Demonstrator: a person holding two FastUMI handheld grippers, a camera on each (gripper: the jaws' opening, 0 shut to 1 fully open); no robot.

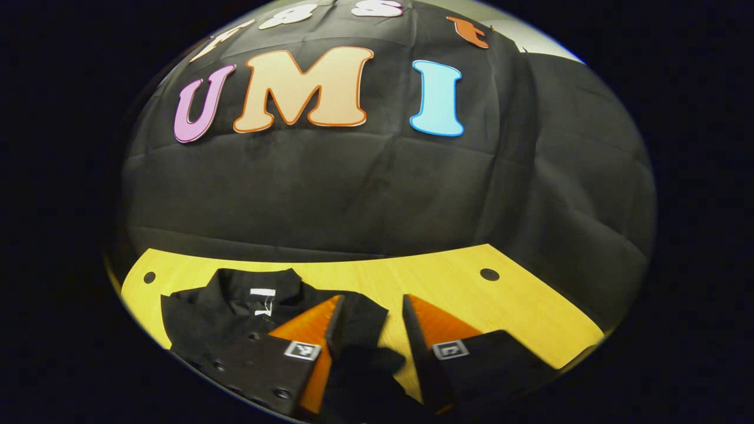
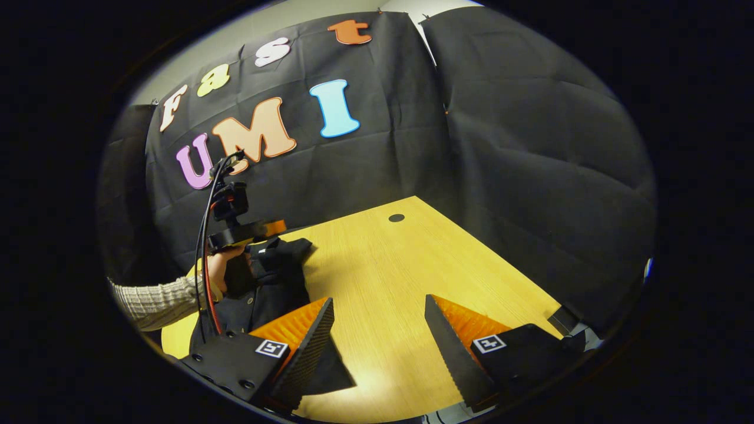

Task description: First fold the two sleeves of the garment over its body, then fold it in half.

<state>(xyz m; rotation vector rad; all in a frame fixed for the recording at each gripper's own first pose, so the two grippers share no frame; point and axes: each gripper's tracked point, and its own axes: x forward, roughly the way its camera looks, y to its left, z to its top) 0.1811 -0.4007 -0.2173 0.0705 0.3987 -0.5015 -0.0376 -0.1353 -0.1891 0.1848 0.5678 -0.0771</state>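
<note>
Black fabric makes up the garment, a collared shirt lying on the yellow wooden tabletop. In the left gripper view its collar faces the far edge, with a white label showing inside the neck, and the cloth spreads toward the tabletop's left side. Small buttons dot the dark front, and the surface looks rumpled rather than flat.

In that view the left gripper hangs above the garment's right part, its orange-backed fingers spread apart with nothing between them; a fold of black cloth lies beneath the gap.

In the right gripper view, the garment is bunched in a heap at the tabletop's left side, and a corner of it reaches under the near finger. The right gripper stands open with bare wood between its ridged fingers. Farther off, a hand in a ribbed, light sleeve holds the other gripper just over the heap, with red and black cables running down from it.

A dark round hole sits near the tabletop's far corner.
</note>
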